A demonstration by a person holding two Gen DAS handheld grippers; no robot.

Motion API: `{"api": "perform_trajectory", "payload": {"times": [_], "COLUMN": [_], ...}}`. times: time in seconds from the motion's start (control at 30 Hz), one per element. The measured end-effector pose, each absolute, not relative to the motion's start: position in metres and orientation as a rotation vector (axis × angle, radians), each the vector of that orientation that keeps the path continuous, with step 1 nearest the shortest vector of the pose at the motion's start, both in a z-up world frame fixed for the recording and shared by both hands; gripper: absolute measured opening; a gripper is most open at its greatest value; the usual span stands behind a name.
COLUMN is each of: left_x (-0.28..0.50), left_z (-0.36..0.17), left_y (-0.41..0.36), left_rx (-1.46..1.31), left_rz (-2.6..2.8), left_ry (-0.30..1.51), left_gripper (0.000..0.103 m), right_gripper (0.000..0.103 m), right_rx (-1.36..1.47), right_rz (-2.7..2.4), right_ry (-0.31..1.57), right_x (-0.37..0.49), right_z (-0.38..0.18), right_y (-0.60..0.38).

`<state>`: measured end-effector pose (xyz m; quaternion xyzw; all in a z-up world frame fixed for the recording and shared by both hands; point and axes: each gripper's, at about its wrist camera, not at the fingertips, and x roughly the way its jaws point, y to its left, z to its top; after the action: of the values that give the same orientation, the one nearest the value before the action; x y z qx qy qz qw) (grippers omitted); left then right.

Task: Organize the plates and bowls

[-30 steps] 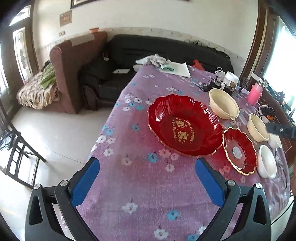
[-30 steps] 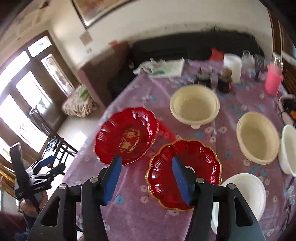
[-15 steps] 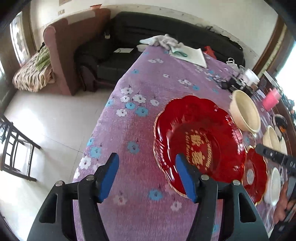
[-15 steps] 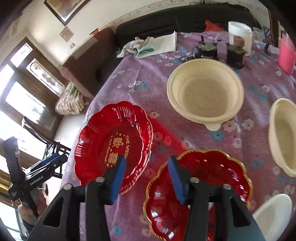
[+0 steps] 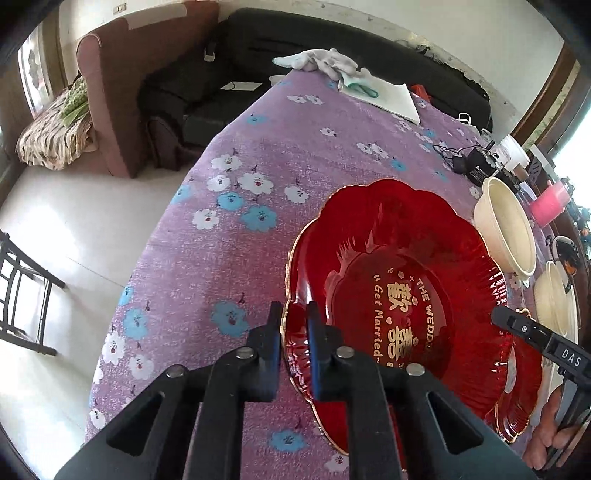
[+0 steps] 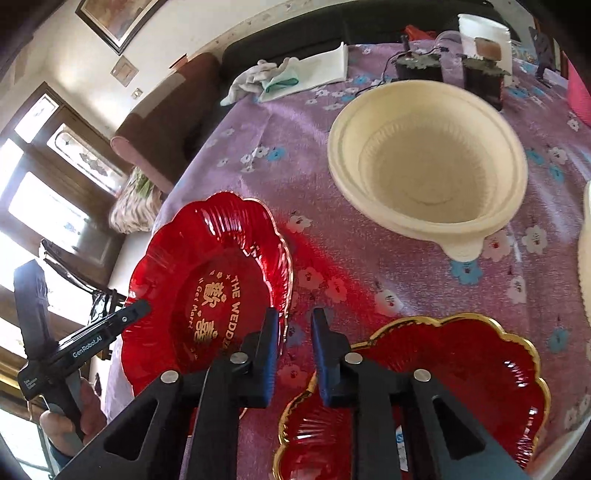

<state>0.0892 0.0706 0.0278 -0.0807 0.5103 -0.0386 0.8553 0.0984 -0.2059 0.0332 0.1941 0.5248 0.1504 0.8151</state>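
A large red plate (image 5: pixel 399 280) with gold lettering lies on the purple flowered tablecloth (image 5: pixel 258 155). My left gripper (image 5: pixel 294 332) is shut on its near left rim. In the right wrist view the same plate (image 6: pixel 207 266) lies at the left. My right gripper (image 6: pixel 295 332) hangs over its right rim with its jaws closing. A narrow gap still shows cloth, and the rim sits by the left finger. A smaller gold-rimmed red plate (image 6: pixel 461 362) lies under the right finger. A cream bowl (image 6: pixel 428 166) stands beyond them.
A second cream bowl (image 5: pixel 554 299) and a pink bottle (image 5: pixel 546 203) stand at the right. Black chargers (image 6: pixel 417 64), a white tub (image 6: pixel 480 33) and a cloth on paper (image 5: pixel 376 94) lie at the far end. The table's left edge (image 5: pixel 159 258) drops to the floor, where a chair (image 5: pixel 22 295) stands.
Both grippers came down toward the large red plate and narrowed from wide open. The left one closed onto the plate's rim. The right one moved left, off the small plate.
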Motion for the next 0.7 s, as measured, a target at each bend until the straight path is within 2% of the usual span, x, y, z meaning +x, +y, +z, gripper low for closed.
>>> {"api": "perform_trajectory", "payload": {"times": [0.33,0.7], "left_x": [0.076,0.018], "left_z": [0.035,0.049], "left_y": [0.064,0.076], "left_rx": [-0.127,-0.145], "left_rz": [-0.06,-0.057], "left_ry": [1.049,1.004], "left_gripper": [0.012,0.012], "right_gripper": [0.016,0.017], "right_rx": [0.383,0.387], "right_rz": [0.347,0.417], "right_ry": [1.102,1.084], "right_x": [0.092,0.054], "right_z": [0.029,0.043], "right_y": [-0.192,-0.187]}}
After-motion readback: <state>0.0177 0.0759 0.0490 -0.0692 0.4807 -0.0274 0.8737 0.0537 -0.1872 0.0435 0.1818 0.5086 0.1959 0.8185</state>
